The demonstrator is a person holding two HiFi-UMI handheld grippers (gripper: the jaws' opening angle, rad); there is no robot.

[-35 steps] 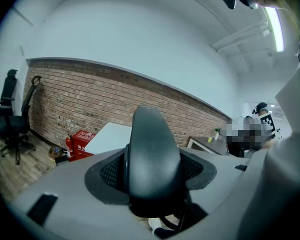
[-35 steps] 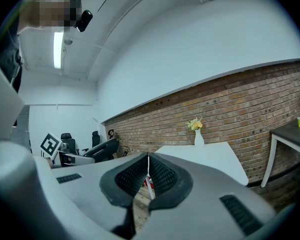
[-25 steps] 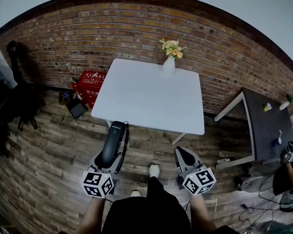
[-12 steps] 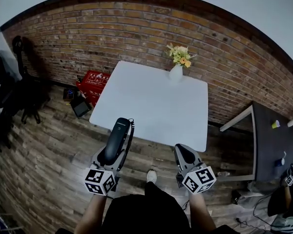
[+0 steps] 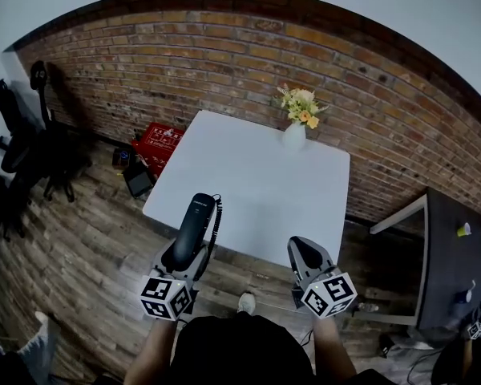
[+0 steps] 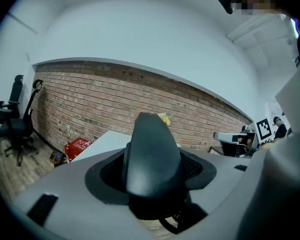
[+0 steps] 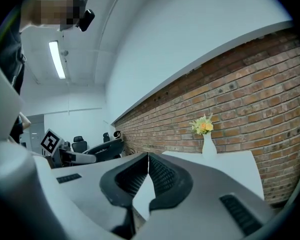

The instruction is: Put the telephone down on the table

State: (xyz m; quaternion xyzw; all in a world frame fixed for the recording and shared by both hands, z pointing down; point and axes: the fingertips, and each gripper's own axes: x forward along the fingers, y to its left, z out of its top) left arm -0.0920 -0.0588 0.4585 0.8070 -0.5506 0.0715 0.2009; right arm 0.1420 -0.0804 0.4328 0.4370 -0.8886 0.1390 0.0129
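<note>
A black telephone handset (image 5: 192, 227) with a coiled cord lies lengthwise in my left gripper (image 5: 184, 255), which is shut on it. The handset's far end reaches over the near edge of the white table (image 5: 256, 175). In the left gripper view the handset (image 6: 151, 156) fills the gap between the grey jaws and hides most of the table (image 6: 97, 143). My right gripper (image 5: 306, 255) hovers just short of the table's near edge, shut and holding nothing. In the right gripper view its tips (image 7: 148, 156) touch, with the table (image 7: 235, 161) beyond.
A white vase of yellow flowers (image 5: 295, 133) stands at the table's far edge by the brick wall. A red crate (image 5: 160, 141) and a dark box sit on the wood floor to the left. Office chairs (image 5: 20, 127) stand at far left, a dark table (image 5: 457, 251) at right.
Both grippers have advanced toward the white table, which now lies nearer in the head view. The handset's end has gone from over the floor to over the table's near edge.
</note>
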